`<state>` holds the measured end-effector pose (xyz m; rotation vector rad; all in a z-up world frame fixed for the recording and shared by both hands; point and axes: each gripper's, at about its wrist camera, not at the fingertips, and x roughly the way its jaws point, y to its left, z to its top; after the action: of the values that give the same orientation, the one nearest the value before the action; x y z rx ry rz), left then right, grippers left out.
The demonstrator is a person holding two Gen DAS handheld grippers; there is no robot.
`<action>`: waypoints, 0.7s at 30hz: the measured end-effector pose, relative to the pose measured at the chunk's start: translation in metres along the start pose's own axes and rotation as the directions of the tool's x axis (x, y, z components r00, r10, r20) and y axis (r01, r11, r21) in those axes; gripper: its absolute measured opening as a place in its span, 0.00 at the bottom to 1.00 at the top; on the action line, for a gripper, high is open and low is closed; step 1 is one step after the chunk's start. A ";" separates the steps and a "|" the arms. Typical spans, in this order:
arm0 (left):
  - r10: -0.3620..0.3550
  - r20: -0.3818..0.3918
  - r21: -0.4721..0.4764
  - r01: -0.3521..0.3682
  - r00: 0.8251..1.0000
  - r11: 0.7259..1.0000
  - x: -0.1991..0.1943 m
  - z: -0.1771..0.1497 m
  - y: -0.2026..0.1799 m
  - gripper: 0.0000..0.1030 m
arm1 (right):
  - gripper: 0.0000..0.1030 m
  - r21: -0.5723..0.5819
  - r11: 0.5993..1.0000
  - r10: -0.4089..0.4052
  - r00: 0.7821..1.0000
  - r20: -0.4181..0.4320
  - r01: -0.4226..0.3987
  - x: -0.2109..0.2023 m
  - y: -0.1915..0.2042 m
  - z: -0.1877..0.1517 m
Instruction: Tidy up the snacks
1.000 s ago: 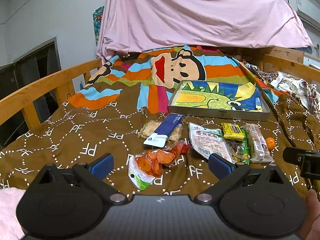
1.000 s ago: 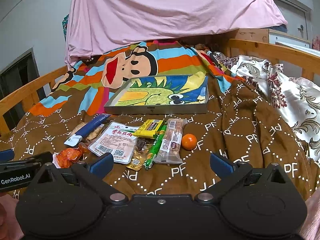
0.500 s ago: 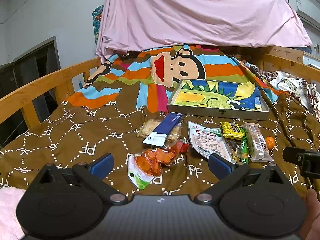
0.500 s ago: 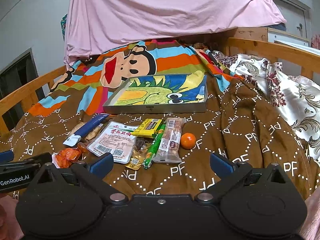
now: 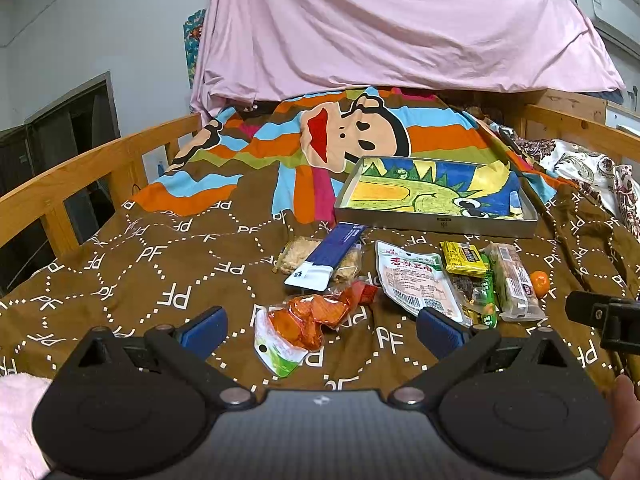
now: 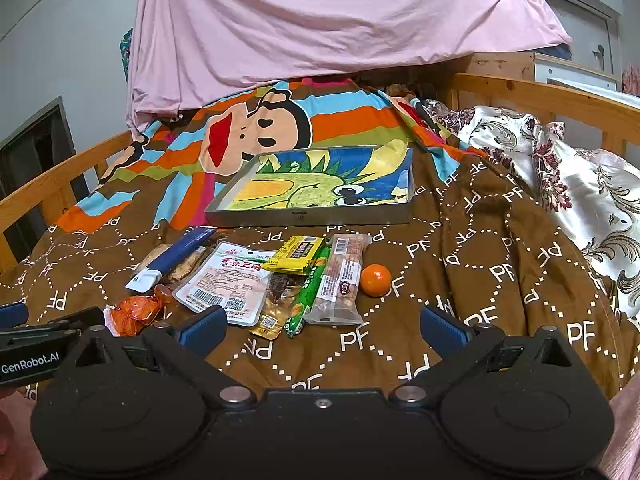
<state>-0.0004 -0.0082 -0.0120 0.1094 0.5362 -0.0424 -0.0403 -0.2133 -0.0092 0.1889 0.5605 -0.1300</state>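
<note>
A brown quilt (image 5: pixel 168 264) covers a bed. A row of snacks lies on it, in front of a metal tray (image 6: pixel 308 216) lined with a dinosaur picture. From left: an orange packet (image 5: pixel 308 316), a blue pack (image 5: pixel 328 256) lying over a cracker bag, a white pouch (image 6: pixel 228 280), a yellow packet (image 6: pixel 300 252), a green stick (image 6: pixel 310 292), a clear bar (image 6: pixel 342 280) and a tangerine (image 6: pixel 376 279) just beside it. The left gripper (image 5: pixel 320 326) and right gripper (image 6: pixel 324 324) hover near the snacks, jaws wide, holding nothing.
</note>
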 end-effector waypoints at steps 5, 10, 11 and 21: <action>0.000 0.000 0.001 0.000 1.000 1.000 0.000 0.000 0.000 1.00 | 0.99 0.001 1.000 0.000 1.000 0.000 0.000 0.000 0.000 0.001; 0.001 -0.002 0.001 -0.001 1.000 1.000 0.000 0.000 0.000 1.00 | 0.99 0.002 1.000 0.000 1.000 -0.001 0.000 0.000 0.000 0.000; 0.001 -0.002 0.001 -0.001 1.000 1.000 0.000 0.000 0.000 1.00 | 0.99 0.002 1.000 0.000 1.000 -0.001 0.000 0.000 0.000 0.000; 0.000 -0.006 -0.007 0.000 1.000 1.000 0.000 -0.001 0.002 1.00 | 0.99 0.008 1.000 -0.004 1.000 -0.003 0.004 0.001 0.000 0.000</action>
<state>-0.0006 -0.0056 -0.0130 0.1024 0.5424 -0.0400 -0.0397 -0.2132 -0.0099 0.1954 0.5630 -0.1354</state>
